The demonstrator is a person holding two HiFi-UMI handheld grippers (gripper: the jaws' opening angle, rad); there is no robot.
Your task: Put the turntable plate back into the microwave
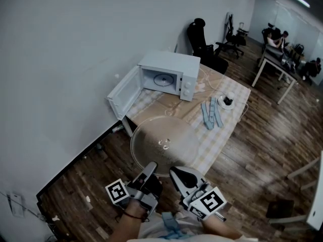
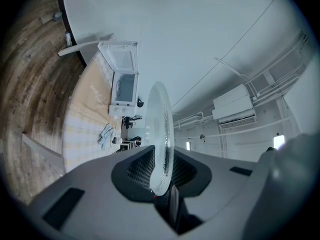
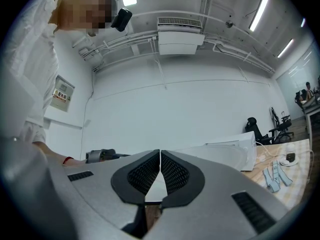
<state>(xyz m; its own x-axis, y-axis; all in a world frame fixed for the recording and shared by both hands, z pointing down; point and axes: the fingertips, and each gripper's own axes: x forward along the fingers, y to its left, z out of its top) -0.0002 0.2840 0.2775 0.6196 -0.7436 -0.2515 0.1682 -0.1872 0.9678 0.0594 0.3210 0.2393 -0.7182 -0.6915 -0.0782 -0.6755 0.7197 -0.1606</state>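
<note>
Mid-carry, plate not in yet. Glass turntable plate (image 1: 164,142) is held roughly level at the near end of the desk (image 1: 228,131), partly out over the wooden floor (image 1: 96,185), well apart from the microwave (image 1: 171,70) at the far end by the wall. Left hand-held gripper (image 1: 150,167) has its jaws clamped on the plate's near rim; in the left gripper view the glass edge sits right between the pads, seen edge-on. Right hand-held gripper (image 1: 174,172) is also pinched on the near rim just beside the left one, jaws almost together with only the thin glass edge between them in the right gripper view. So it's a two-gripper hold, both on the same side of the plate, with the far side unsupported. Microwave door (image 1: 122,93) is swung fully open to the left and the cavity (image 1: 162,79) faces the person; something round shows on the cavity floor, too small to tell what. Some blue-grey pieces (image 1: 212,114) lie on the desk right of the path. Done: plate picked up, door open. Left: carry it across the desk, slide it level through the opening, seat it on the cavity floor, release. Risk, as a judgement: the plate tipping on the rim-only hold.
</note>
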